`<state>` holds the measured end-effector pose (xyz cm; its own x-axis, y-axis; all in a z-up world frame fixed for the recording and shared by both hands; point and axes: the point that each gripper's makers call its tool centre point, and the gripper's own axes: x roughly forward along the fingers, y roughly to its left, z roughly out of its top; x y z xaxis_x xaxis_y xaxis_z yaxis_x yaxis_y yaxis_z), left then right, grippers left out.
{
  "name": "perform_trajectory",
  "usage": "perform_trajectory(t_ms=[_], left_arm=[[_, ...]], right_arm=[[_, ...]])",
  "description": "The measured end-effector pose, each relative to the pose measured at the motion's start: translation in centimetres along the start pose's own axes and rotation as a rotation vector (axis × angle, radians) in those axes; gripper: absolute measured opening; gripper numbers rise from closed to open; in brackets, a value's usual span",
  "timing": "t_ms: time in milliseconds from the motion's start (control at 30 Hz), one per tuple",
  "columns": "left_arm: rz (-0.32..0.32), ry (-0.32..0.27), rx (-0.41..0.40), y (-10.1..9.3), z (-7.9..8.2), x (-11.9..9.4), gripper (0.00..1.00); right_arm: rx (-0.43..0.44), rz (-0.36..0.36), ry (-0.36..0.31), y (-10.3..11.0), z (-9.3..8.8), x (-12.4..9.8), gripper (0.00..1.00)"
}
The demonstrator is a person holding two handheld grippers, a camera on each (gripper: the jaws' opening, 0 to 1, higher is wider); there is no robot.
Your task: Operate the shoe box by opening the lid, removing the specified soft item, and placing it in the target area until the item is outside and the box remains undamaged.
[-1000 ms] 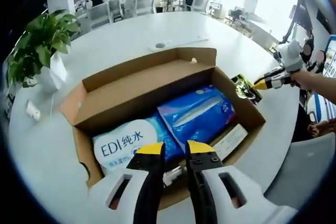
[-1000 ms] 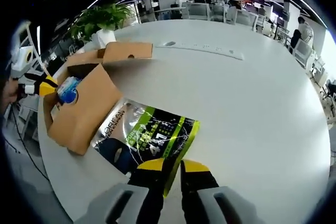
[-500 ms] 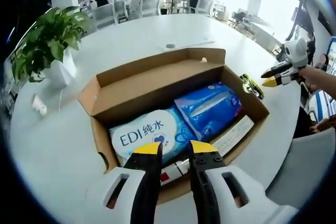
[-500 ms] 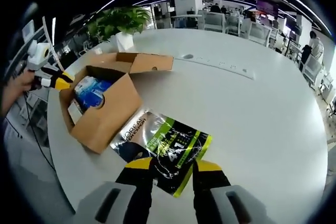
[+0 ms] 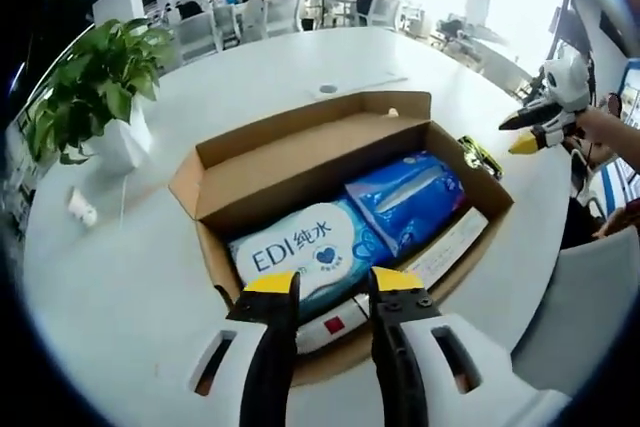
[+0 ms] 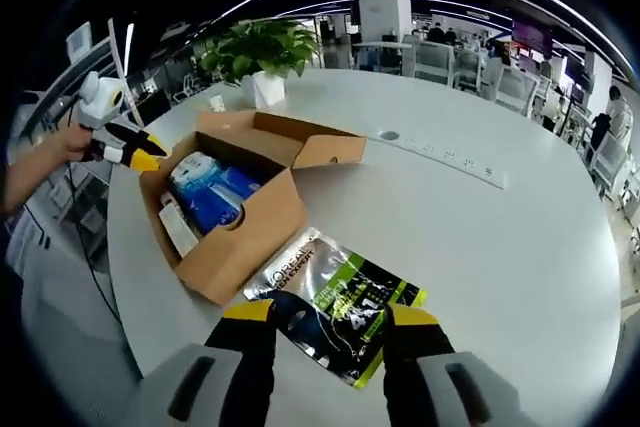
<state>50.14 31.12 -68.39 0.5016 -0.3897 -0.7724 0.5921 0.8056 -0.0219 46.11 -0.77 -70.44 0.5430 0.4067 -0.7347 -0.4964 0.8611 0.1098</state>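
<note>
The cardboard shoe box [image 5: 300,152] stands open on the white table, flaps folded out. Inside lie a white-and-blue EDI wipes pack [image 5: 300,252], a blue soft pack [image 5: 405,202] and a flat white item along the near wall. My left gripper [image 5: 333,287] hovers open over the box's near edge, nothing between its fingers. A black-and-green pouch [image 6: 335,302] lies flat on the table beside the box [image 6: 240,212]. My right gripper [image 6: 332,315] stands open just above the pouch's near end, not holding it. The pouch's edge [image 5: 480,155] peeks past the box.
A potted plant [image 5: 90,87] stands behind the box on the round white table [image 6: 520,247]. A power strip [image 6: 450,159] lies across the table's middle. A small white object [image 5: 82,209] sits near the plant. Chairs and people fill the office background.
My right gripper has opened wider and drawn back from the pouch, which now lies free on the table. The left gripper's jaws have spread a little; the box stays put.
</note>
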Motion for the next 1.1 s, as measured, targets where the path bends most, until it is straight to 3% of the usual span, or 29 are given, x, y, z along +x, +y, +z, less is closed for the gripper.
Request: perform_trajectory(t_ms=[300,633,933,1100], left_arm=[[-0.023,0.039,0.069,0.4,-0.6,-0.2,0.33],[-0.065,0.044,0.172,0.4,-0.6,-0.2,0.42],[-0.092,0.060,0.230,0.6,-0.8,-0.2,0.47],[-0.122,0.088,0.312,0.4,-1.2,0.1,0.52]], right_arm=[[-0.014,0.053,-0.003,1.7,1.0,-0.3,0.46],[-0.035,0.108,-0.029,3.5,2.8,-0.2,0.55],[-0.083,0.152,-0.058,5.5,4.6,0.3,0.65],[-0.131,0.185,-0.080,6.9,5.5,0.7,0.72]])
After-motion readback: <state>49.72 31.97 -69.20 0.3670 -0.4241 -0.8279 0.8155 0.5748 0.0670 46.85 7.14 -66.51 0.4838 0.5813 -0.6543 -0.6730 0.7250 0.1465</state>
